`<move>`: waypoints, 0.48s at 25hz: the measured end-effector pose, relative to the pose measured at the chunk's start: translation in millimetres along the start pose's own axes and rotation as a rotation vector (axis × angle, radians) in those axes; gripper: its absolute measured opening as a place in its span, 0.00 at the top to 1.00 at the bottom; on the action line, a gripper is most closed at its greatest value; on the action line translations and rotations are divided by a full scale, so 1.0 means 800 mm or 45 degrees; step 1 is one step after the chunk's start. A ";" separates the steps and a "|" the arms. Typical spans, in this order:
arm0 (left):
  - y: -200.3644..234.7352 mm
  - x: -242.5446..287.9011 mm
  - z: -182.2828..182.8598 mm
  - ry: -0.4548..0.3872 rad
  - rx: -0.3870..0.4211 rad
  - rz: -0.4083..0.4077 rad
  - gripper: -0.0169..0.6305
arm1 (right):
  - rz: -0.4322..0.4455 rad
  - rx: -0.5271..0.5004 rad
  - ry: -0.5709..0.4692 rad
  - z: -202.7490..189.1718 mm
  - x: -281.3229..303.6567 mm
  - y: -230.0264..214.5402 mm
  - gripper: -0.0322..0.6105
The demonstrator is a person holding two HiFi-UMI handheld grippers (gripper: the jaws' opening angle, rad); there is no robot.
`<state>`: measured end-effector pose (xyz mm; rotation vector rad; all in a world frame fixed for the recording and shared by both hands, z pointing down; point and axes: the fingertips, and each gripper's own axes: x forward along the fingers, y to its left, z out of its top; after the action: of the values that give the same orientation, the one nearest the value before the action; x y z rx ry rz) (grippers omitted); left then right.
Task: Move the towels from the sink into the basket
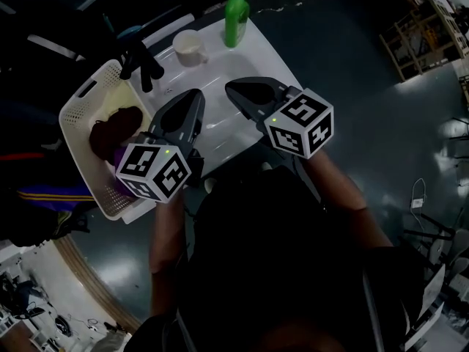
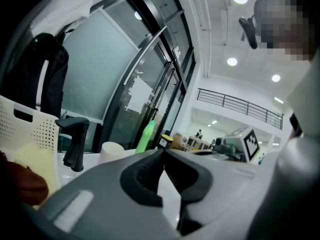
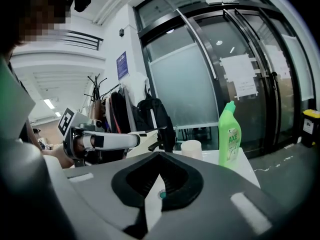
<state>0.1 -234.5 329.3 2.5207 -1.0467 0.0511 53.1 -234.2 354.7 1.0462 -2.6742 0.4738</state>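
Observation:
The white sink (image 1: pixel 223 68) shows a bare basin with no towel that I can see in it. To its left stands the white perforated basket (image 1: pixel 80 101), holding a dark red towel (image 1: pixel 117 127) over a purple one (image 1: pixel 117 155). My left gripper (image 1: pixel 196 94) hovers over the sink's near left part, beside the basket, shut and empty. Over the sink's near right part my right gripper (image 1: pixel 231 87) is also shut with nothing in it. In the left gripper view the jaws (image 2: pixel 162 152) meet, with the basket wall (image 2: pixel 30 129) and red towel (image 2: pixel 20 184) at far left. The right gripper's jaws (image 3: pixel 159 155) meet too.
A black faucet (image 1: pixel 139 61), a white cup (image 1: pixel 189 48) and a green bottle (image 1: pixel 236 15) stand along the sink's far rim. Dark floor surrounds the sink unit. Shelving stands at the upper right (image 1: pixel 414 39). Glass doors rise beyond the sink (image 3: pixel 225 69).

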 end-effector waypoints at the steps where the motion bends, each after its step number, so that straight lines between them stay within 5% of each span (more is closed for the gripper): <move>1: 0.001 -0.002 0.001 -0.005 -0.001 0.004 0.96 | 0.002 0.000 0.002 -0.001 0.001 0.001 0.95; 12: 0.008 -0.015 0.008 -0.040 -0.004 0.045 0.96 | 0.037 -0.022 0.002 0.002 0.007 0.013 0.95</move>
<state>-13.3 -232.9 323.4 2.5081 -1.1030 0.0201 41.5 -230.8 353.2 1.0030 -2.6904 0.4563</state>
